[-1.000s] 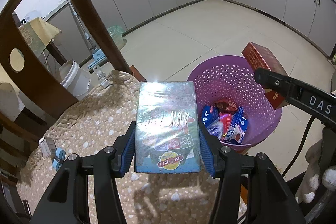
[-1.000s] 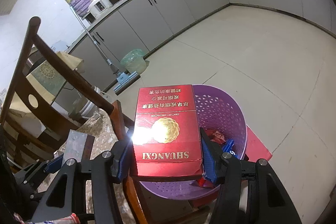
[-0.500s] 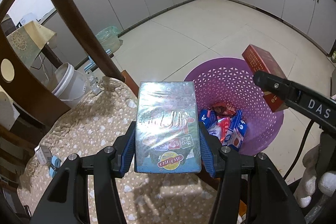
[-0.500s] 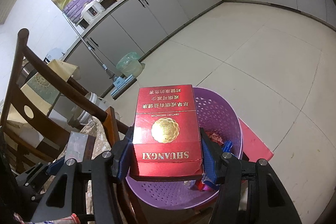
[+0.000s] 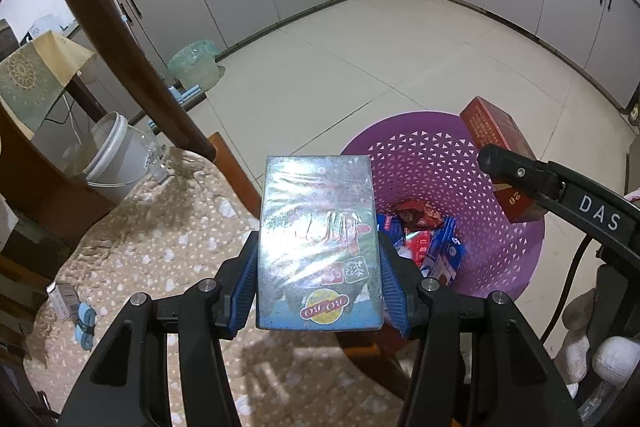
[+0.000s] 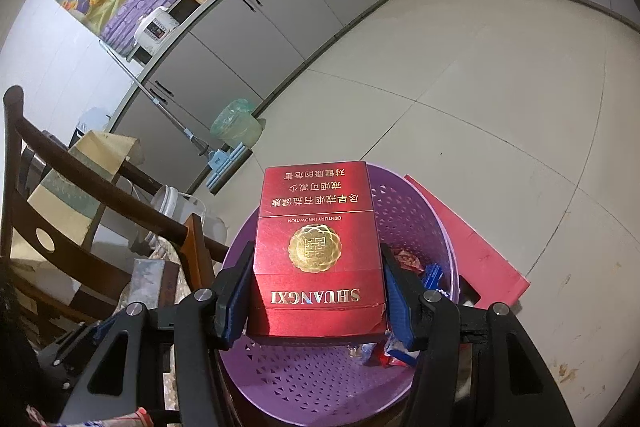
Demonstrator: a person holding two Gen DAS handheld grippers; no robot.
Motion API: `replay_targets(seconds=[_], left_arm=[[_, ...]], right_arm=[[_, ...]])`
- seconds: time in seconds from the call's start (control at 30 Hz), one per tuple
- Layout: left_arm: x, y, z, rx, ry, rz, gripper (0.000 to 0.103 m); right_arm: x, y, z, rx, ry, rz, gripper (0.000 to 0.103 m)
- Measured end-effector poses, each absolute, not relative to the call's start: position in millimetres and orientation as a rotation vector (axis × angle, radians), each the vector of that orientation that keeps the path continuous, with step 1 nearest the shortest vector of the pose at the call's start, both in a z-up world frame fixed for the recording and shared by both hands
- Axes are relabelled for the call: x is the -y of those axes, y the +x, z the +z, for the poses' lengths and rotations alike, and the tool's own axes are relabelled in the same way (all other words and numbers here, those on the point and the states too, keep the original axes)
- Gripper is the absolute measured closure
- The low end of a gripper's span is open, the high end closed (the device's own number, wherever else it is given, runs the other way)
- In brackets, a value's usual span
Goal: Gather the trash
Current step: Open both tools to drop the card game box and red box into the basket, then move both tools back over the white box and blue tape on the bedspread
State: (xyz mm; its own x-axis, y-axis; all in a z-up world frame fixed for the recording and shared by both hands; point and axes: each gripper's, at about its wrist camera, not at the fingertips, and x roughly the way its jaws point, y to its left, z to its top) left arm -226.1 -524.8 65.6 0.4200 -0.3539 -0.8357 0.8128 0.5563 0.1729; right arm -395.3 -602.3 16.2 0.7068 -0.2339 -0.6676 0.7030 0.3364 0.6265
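Note:
My left gripper (image 5: 318, 283) is shut on a shiny blue-silver cigarette pack (image 5: 318, 247), held above the cushioned chair seat at the near edge of the purple trash basket (image 5: 420, 163). My right gripper (image 6: 318, 291) is shut on a red SHUANGXI cigarette pack (image 6: 318, 251), held over the purple basket (image 6: 404, 219). In the left wrist view the red pack (image 5: 496, 135) and the right gripper's arm sit over the basket's far right rim. Several red and blue wrappers (image 5: 428, 243) lie in the basket's bottom.
A beige spotted cushion (image 5: 160, 251) covers a dark wooden chair (image 5: 132, 47); a small box and blue clips (image 5: 70, 303) lie on its left edge. A white bucket (image 5: 112, 159), a green bin (image 5: 196, 65) and a mop stand on the tiled floor. A red stool (image 6: 472, 247) sits by the basket.
Both grippers have moved forward and a little higher with their packs still held. The basket now lies lower and closer under the red pack.

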Motion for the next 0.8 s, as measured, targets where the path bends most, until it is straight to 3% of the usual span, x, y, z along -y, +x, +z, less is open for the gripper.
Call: replay_targets(seconds=[0.4,0.47,0.53,0.8], left_arm=[[544.9,-220.5,58.5,-0.891,0.568,-0.857,0.049],[545.0,-219.4,61.3,-0.900,0.552,-0.879,0.044],[541.1,-219.7,64.8,-0.887,0.546,-0.882,0.033],[506.6,-225.3,75.1,-0.886,0.507,-0.850,0.032]], right_arm=[[617.1,-398.7,5.9,-0.501,1.125,-0.684,0.038],[618.9,-401.0,3.5,-0.495,1.145,-0.695,0.030],[619.8,-402.7,3.9,-0.490,1.154,-0.706,0.028],[608.1,-391.5,22.5,-0.505,1.069,-0.676,0.028]])
